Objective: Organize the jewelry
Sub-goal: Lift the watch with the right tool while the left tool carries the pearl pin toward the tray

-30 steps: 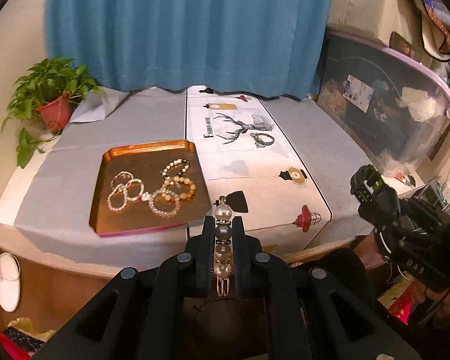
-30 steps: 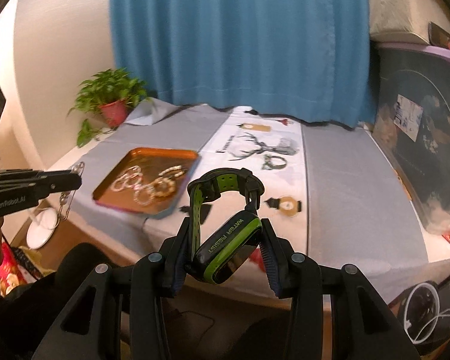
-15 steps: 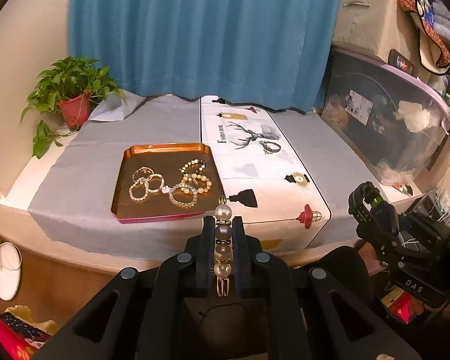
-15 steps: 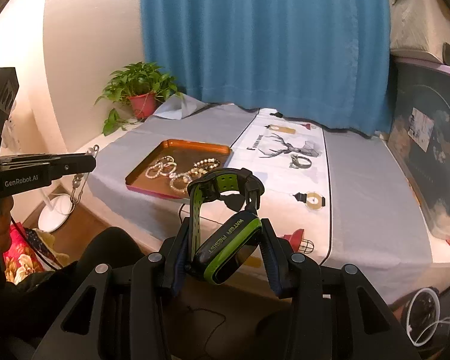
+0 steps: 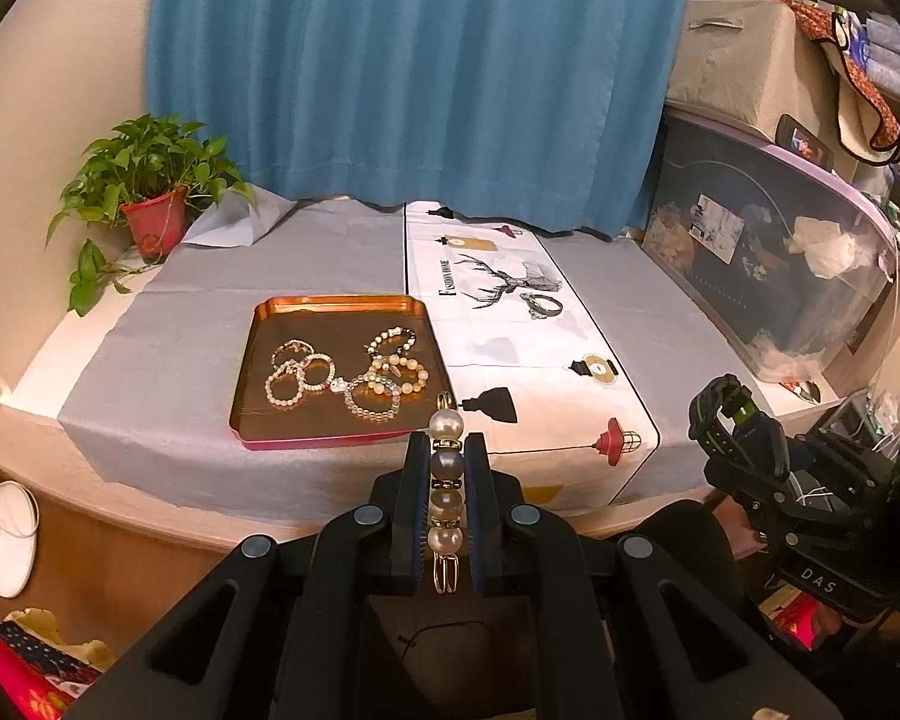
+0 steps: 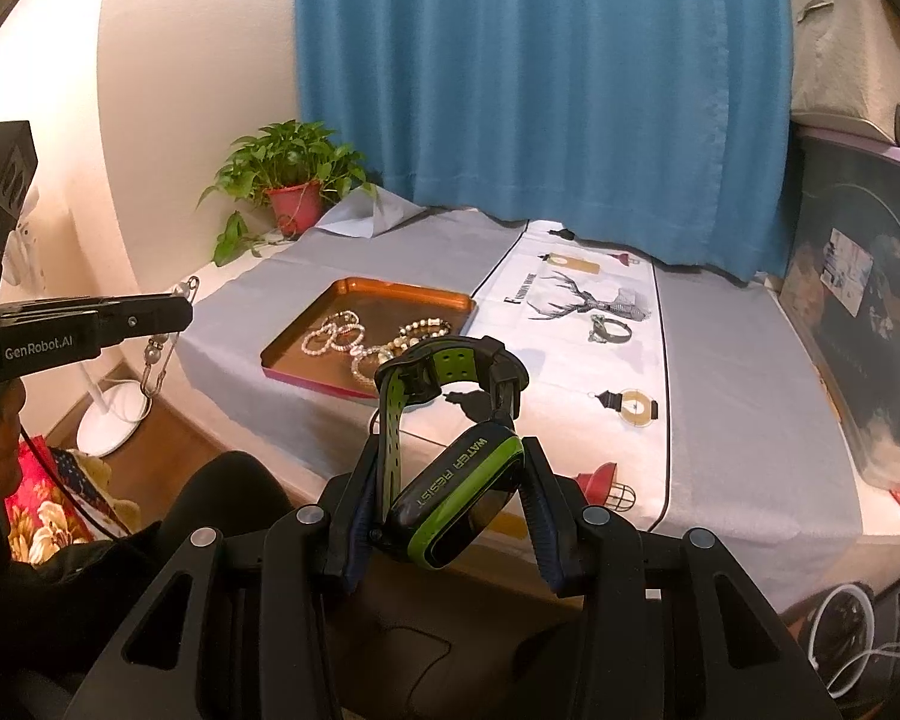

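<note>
Holding two pieces just short of the jewelry tray

Sitting across most of both views is the table (image 5: 210, 324), covered in grey cloth, with a white printed runner (image 5: 510, 354) lying down its middle. A blue curtain (image 5: 438, 72) is hanging behind it and a potted plant (image 5: 144, 192) is standing in the far left corner.

Next down, the copper tray (image 5: 330, 306) is resting on the grey cloth, its right edge just beside the runner, with a bunch of bead bracelets (image 5: 345, 375) lying inside it. A lone ring-like piece (image 5: 541, 304) is sitting on the runner by the deer print, well apart from the tray.

The right gripper (image 6: 444, 474) is staying partway open, its fingers clamping a black and green watch (image 6: 450, 480) by the case, with the strap looping up above the tips. It's hovering off the near table edge, not touching anything.

The left gripper (image 5: 447, 474) is squeezed nearly closed on a pearl pin (image 5: 446, 480), which is lying lengthwise between the fingers, top pearl poking past the tips. It's hanging off the near edge, close to the tray's front right corner.
</note>
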The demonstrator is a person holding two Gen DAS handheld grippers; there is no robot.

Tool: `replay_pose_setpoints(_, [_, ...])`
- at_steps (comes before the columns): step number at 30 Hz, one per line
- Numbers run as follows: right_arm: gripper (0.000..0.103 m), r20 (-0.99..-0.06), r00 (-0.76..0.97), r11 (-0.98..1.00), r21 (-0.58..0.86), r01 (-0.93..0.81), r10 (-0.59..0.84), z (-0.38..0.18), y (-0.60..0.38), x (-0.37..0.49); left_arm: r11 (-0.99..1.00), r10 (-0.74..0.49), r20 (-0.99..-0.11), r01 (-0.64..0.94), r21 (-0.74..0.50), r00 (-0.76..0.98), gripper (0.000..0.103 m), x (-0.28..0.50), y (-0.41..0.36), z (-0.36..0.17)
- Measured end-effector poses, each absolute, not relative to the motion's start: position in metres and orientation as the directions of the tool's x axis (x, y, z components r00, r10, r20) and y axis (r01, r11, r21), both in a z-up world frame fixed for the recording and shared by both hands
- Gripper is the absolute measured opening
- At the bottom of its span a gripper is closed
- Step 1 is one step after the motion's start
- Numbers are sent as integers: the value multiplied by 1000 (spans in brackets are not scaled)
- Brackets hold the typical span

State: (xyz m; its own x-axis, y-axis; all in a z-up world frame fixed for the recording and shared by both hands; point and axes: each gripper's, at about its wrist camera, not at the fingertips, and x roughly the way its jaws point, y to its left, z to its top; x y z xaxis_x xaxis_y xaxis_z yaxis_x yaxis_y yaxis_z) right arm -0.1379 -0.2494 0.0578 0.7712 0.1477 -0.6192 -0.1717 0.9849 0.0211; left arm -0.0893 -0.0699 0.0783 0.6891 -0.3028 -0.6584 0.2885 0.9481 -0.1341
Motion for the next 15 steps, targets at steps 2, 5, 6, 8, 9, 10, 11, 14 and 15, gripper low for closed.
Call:
replay_pose_setpoints(2, [44,-618,772,985,23,-172,149,58,-249,-138,948,-302,-659,287,-134,689,9,-90,-69,79])
replay_pose_setpoints(5, [44,-622,769,984,23,-174,150,56,-249,-137,949,-300,-661,285,-135,687,9,-88,-69,78])
replay_pose_setpoints(6, [44,-623,767,984,23,-175,151,55,-249,-136,949,-301,-662,285,-136,687,9,-88,-69,78])
replay_pose_setpoints(8, [44,-627,764,984,22,-179,153,54,-249,-135,950,-300,-664,282,-137,685,9,-84,-68,77])
replay_pose_setpoints(9, [44,-629,762,984,22,-179,153,53,-249,-134,950,-299,-665,280,-138,684,9,-83,-67,77])
replay_pose_setpoints(10, [44,-630,761,983,22,-180,153,52,-249,-132,950,-298,-666,279,-139,684,9,-81,-67,76])
replay_pose_setpoints(11, [44,-632,760,983,23,-180,154,51,-249,-131,950,-298,-668,277,-140,682,9,-79,-67,75])
replay_pose_setpoints(14, [44,-638,755,984,23,-178,152,49,-250,-127,951,-296,-672,273,-143,679,9,-75,-67,73])
replay_pose_setpoints(15, [44,-640,753,984,24,-179,152,49,-250,-125,952,-295,-674,271,-145,677,9,-73,-67,72])
